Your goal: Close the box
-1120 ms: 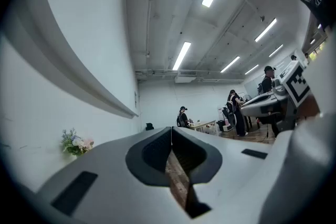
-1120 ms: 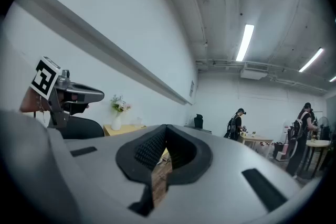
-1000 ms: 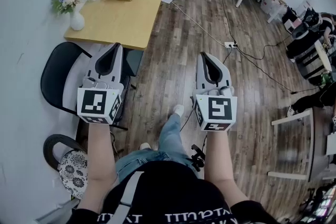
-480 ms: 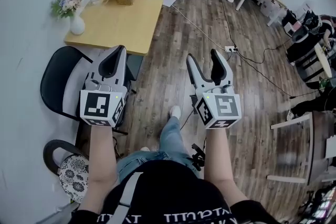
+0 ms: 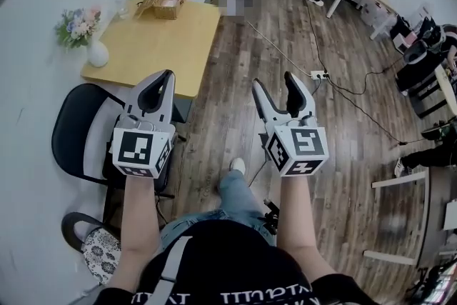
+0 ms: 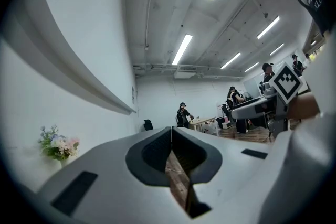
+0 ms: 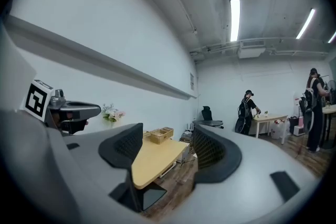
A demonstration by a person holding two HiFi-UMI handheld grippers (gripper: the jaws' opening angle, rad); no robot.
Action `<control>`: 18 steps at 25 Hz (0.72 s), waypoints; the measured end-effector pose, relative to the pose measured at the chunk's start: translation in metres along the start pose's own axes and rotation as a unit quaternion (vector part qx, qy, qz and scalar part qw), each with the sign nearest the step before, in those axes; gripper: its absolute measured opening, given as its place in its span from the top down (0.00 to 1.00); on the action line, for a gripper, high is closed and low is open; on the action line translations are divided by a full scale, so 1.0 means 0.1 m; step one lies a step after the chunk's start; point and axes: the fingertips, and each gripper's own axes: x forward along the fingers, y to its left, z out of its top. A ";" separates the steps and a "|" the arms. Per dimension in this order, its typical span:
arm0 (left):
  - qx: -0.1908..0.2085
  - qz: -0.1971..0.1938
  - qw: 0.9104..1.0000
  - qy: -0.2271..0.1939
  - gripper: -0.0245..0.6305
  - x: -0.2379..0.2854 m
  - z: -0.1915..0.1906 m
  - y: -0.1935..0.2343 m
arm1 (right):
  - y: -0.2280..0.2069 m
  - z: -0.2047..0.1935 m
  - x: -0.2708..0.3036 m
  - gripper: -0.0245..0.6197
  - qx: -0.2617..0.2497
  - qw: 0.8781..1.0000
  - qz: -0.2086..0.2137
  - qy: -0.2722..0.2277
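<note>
Head view: left gripper [image 5: 166,74] jaws clenched; right gripper [image 5: 274,80] jaws just opening, empty; chair [image 5: 71,132], table [image 5: 157,39] ahead.

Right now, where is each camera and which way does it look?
Head view: on the person's head, looking steeply down at both forearms, left gripper, right gripper, table.
Left gripper view: on the left gripper, facing along its shut jaws toward distant people; right gripper at right.
Right gripper view: on the right gripper, facing table and basket through empty jaws that have just been opening; left gripper at left.
Shared: all three show flowers.
</note>
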 end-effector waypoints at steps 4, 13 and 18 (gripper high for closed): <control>0.005 0.004 1.000 0.007 0.94 0.53 -0.02 0.02 | -0.37 0.06 0.41 0.50 -0.012 1.000 0.005 -0.001; 0.013 0.012 1.000 0.021 0.94 1.93 -0.11 0.07 | -1.41 0.11 1.46 0.50 -0.007 1.000 0.019 0.003; 0.005 0.028 0.999 0.026 0.94 2.66 -0.19 0.06 | -2.00 0.09 1.94 0.50 -0.017 0.999 0.024 0.018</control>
